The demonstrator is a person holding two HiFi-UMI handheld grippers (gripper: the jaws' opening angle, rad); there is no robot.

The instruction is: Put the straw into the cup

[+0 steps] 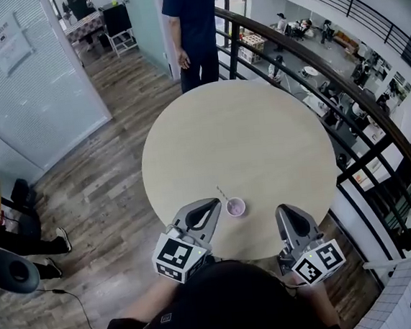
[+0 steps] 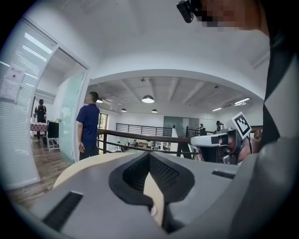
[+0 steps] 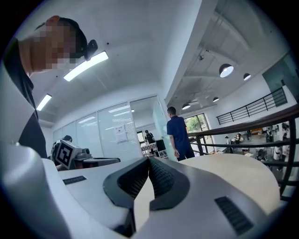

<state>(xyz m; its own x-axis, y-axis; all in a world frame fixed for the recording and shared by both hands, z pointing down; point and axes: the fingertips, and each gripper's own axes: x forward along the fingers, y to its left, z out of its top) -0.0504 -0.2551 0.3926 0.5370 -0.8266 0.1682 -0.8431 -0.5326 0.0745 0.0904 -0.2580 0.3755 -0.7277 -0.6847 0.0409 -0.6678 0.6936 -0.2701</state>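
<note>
Straw (image 1: 222,194) looks to be standing in the small purple cup (image 1: 236,208), low in the middle of the frame, on the round table (image 1: 246,134). So the job seems done, with nothing left to do. The left gripper (image 1: 214,204) and right gripper (image 1: 285,210) are near the bottom. Both have their jaws closed tight, with nothing between them. A paper sign (image 1: 7,38) at the upper left has writing too small to read.
</note>
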